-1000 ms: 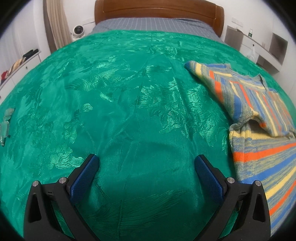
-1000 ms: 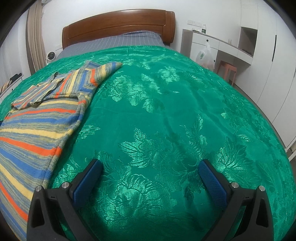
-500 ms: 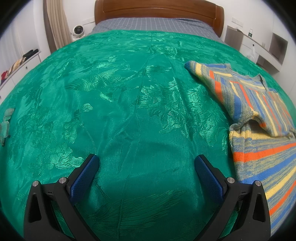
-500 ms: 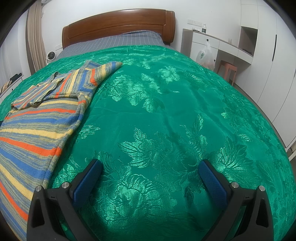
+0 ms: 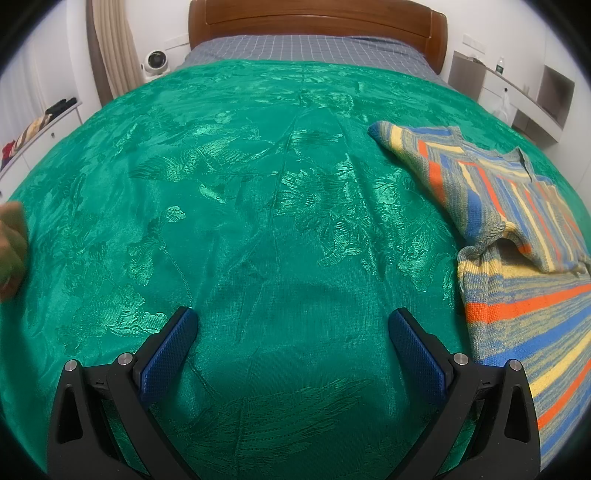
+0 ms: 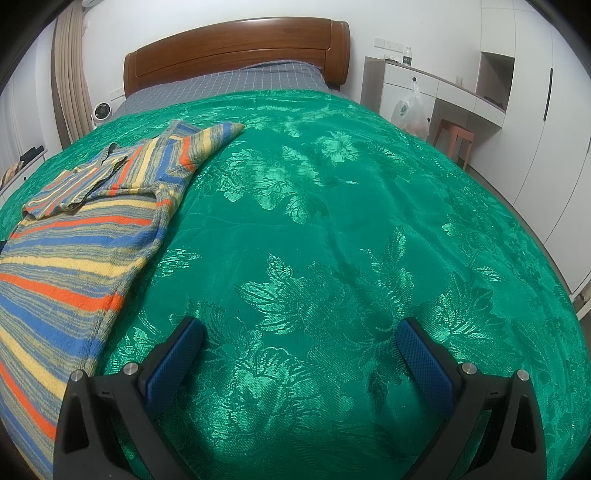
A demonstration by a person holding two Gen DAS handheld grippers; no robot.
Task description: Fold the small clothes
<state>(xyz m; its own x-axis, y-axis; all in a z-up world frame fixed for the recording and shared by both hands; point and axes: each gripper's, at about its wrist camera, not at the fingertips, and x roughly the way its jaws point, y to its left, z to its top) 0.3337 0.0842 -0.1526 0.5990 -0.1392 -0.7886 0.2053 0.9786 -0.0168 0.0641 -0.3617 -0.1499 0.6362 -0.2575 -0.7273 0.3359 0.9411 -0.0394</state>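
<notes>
Left wrist view
Left gripper: jaws spread wide, nothing between them, blue pads low over the green bedspread toward the foot of the bed.
Striped sweater: lies flat on the bedspread near the bed's right edge as this camera sees it, off to the right of the gripper and apart from it; one sleeve is folded across the body, the other end of the fold points toward the headboard.
Blurred shape: brownish-green smear at the far left edge of the view, over the bedspread; too blurred to tell what it is.
Change from earlier: gripper pose and opening look the same as half a second ago; the pale bit seen at the left edge then is now replaced by this larger blur. Sweater has not shifted.

Right wrist view
Right gripper: jaws equally wide apart and empty, pads held just above the bedspread, pointing up the bed.
Striped sweater: on the left side of this view, its hem edge just beside the left finger but not touching it; folded sleeve on top, tip aimed at the headboard.
Room: white desk with a plastic bag hanging at it, beyond the bed's far right corner.
Change from earlier: nothing seen to move; gripper and sweater sit as they did.
</notes>
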